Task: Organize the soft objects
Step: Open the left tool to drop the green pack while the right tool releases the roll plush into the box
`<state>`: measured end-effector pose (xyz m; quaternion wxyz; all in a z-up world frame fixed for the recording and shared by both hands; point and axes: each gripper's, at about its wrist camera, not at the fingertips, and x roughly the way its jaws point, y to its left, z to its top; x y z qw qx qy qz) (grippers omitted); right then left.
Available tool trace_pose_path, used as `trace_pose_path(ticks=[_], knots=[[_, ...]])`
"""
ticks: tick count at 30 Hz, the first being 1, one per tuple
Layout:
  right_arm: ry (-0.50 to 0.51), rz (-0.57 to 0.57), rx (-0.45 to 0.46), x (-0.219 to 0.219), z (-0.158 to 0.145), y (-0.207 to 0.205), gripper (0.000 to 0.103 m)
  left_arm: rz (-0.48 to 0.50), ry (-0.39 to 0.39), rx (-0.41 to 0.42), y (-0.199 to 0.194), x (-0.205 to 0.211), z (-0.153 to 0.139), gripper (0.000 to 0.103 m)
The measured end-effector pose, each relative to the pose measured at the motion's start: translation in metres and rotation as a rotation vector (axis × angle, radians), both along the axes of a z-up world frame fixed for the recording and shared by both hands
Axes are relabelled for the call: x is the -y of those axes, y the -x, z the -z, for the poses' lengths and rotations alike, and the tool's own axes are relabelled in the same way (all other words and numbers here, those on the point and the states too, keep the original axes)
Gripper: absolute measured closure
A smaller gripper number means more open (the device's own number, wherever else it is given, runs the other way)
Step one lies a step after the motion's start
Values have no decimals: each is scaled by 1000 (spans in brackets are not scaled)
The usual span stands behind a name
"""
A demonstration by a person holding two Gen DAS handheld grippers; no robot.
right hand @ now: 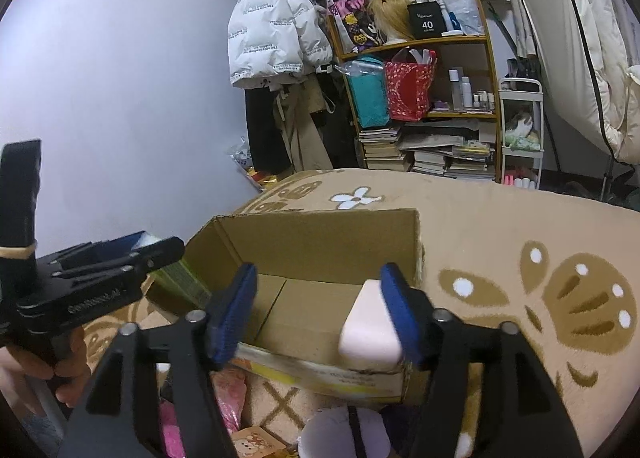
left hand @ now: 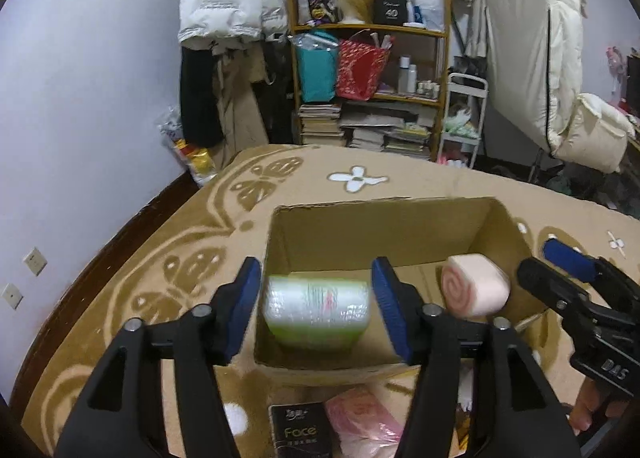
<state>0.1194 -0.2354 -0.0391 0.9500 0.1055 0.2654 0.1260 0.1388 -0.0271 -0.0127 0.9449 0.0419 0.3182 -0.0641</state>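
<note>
Two hand-held claws work over an open cardboard box (left hand: 384, 234) set on a bed covered by a tan blanket (left hand: 192, 242) with a butterfly pattern. The left claw (left hand: 316, 310) is spread wide, its blue pads apart at the box's near left corner; a blurred green-and-white tissue pack (left hand: 316, 310) sits between them, touching neither pad as far as the view shows. The right claw (right hand: 320, 314) is likewise spread over the box's near right side, a pink rolled towel (right hand: 370, 322) lying against its right pad, the left pad well clear. Near the box's front wall lie a black "Face" tissue pack (left hand: 300, 432) and a pink bag (left hand: 360, 418). A cluttered shelf (left hand: 372, 69) stands far behind.
</note>
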Motion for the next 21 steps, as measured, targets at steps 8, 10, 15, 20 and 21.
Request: trace_pose_path(ticks=[8,10,15,20,21], knots=[[4,4,6,-3,2,4,11,-44,7,-35,-1,-9,2,10],[11,3,6,-4,2,6,4,-56,2,-34,1,-10,0,5],[7,10,8,-4,0,15,0,-67,0,-50,6,-15,-4,2],[11,20,-8,-5,-3,23,0,-65,20,-60,16,-20,-9,1],[9,22,-13,-5,-4,25,0,-64,22,-62,18,-20,-10,0]])
